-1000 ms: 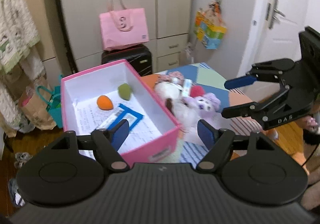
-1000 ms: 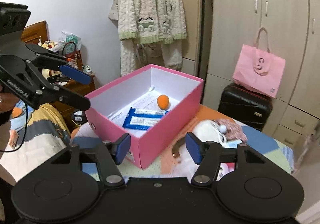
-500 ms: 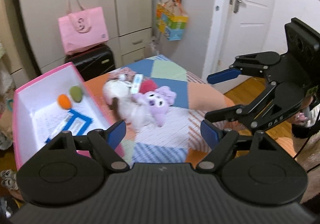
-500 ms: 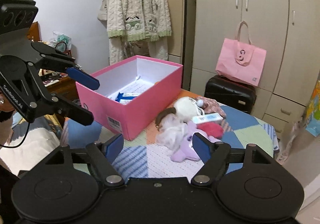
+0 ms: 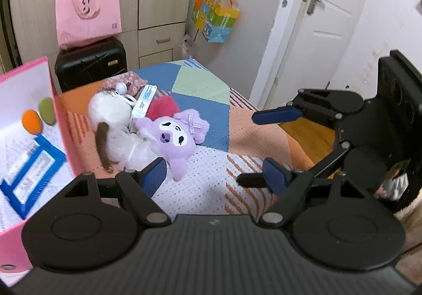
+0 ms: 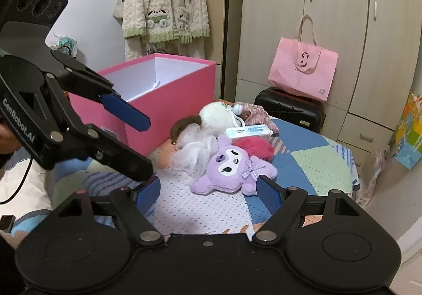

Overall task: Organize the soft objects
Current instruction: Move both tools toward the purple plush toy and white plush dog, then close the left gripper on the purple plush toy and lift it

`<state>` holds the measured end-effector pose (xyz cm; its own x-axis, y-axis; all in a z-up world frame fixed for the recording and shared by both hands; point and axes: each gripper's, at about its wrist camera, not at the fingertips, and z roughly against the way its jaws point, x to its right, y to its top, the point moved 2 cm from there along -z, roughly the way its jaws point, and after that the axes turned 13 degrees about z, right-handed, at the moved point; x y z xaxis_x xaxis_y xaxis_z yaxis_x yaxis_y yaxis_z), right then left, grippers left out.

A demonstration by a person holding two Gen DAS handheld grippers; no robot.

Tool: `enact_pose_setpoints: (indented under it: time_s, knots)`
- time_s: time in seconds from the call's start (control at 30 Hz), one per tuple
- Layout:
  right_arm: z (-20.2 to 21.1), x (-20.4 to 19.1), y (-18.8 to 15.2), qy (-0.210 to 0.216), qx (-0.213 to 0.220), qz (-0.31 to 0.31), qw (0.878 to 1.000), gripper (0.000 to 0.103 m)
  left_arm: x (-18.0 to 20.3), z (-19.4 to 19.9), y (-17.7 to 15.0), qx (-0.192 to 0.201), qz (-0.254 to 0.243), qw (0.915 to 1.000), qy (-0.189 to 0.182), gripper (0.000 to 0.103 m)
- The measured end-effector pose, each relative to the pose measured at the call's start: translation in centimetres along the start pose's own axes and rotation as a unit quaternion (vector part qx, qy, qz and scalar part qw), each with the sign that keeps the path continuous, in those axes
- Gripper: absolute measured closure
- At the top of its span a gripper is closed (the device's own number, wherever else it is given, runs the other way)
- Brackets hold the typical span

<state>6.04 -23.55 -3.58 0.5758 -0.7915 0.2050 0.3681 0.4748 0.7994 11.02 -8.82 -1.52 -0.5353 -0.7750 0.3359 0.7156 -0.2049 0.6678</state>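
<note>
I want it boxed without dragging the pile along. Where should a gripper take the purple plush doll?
Probably the purple plush doll by its lower body, from the near side: that end points away from the white fluffy toy and red pompom, with bare cloth around it.

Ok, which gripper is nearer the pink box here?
Left. The left gripper, jaws closing on nothing, hangs right beside the pink box; the right gripper, jaws opening and empty, sits farther off, on the far side of the plush toys.
</note>
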Motion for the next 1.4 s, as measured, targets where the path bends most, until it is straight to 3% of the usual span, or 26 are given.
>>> enact_pose_setpoints:
  time_s: [0.33, 0.5, 0.73, 0.93, 1.23, 1.3, 1.4]
  knots:
    - [-5.7, 1.7, -1.4, -0.009, -0.002, 0.009, 1.0, 0.019, -3.0, -6.5, 1.6, -0.019, 0.109, 0.993, -0.042, 0.031]
    - [-7.8, 2.4, -1.5, -0.015, -0.002, 0.01, 1.0, 0.019, -4.0, -9.1, 2.0, -0.009, 0.149, 0.9887, -0.012, 0.031]
    - [-9.1, 3.0, -1.5, -0.005, 0.002, 0.003, 1.0, 0.012, -4.4, -9.9, 1.6, 0.005, 0.144, 0.9889, 0.038, 0.031]
    - [-10.6, 3.9, -2.0, 0.008, -0.013, -0.025, 1.0, 0.009, -4.7, -11.3, 1.3, -0.004, 0.157, 0.987, 0.035, 0.029]
    - [-12.2, 4.5, -2.8, 0.035, -0.021, -0.067, 0.997, 0.001, -4.9, -12.3, 0.9, 0.029, 0.166, 0.9844, 0.052, 0.029]
    - [-12.3, 4.4, -3.0, 0.039, -0.022, -0.067, 0.997, 0.0, -4.6, -12.4, 0.7, 0.038, 0.161, 0.9848, 0.053, 0.031]
    - [-12.3, 4.2, -3.1, 0.039, -0.021, -0.065, 0.997, 0.0, -4.3, -12.4, 0.4, 0.046, 0.156, 0.9844, 0.068, 0.043]
